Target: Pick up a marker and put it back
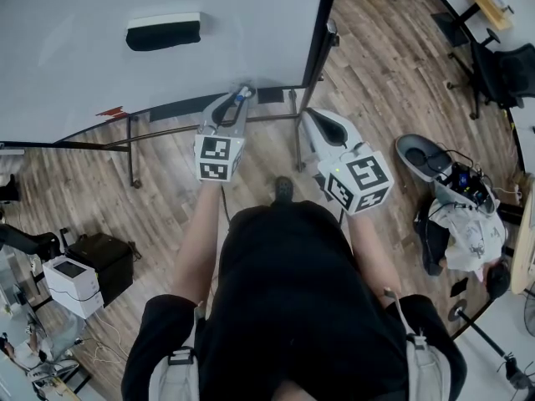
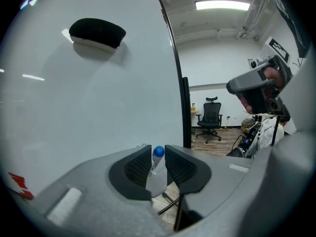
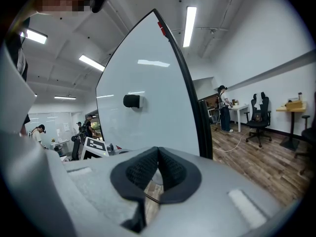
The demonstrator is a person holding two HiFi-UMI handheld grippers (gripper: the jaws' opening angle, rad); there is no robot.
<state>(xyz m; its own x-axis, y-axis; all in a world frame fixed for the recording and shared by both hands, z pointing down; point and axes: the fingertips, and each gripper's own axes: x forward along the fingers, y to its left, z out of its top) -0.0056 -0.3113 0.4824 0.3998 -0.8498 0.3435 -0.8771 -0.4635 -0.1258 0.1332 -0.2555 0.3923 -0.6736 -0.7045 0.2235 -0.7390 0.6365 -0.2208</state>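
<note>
Wood-plank flooring runs under a large whiteboard [image 1: 84, 57] on a metal stand, seen from above by a standing person. At far left on the floor sits a small white and black printer-like box [image 1: 71, 278]. A black eraser [image 1: 163, 32] clings to the board, upper left.

Just left of centre, the left gripper [image 1: 236, 103] reaches to the board's lower edge, where a dark ledge [image 1: 175, 109] runs. Its jaws stand a little apart, with the marker [image 2: 157, 154] between them. The marker has a white barrel and a blue cap, and the cap pokes up past the jaw tips. It leans on the left pad, and a sliver of light shows at the right pad, so the grip looks slack rather than clamped.

Just right of centre, the right gripper [image 1: 313, 119] hangs beside the stand. Its jaws are closed together on nothing.

At far right lie a heap of bags and gear [image 1: 464, 215] and, further off, an office chair [image 1: 501, 69].

This looks like the put-back step, with the marker already at the ledge. The next move calls for settling it flat there, spreading the left jaws wider and drawing straight back without dragging it off.
</note>
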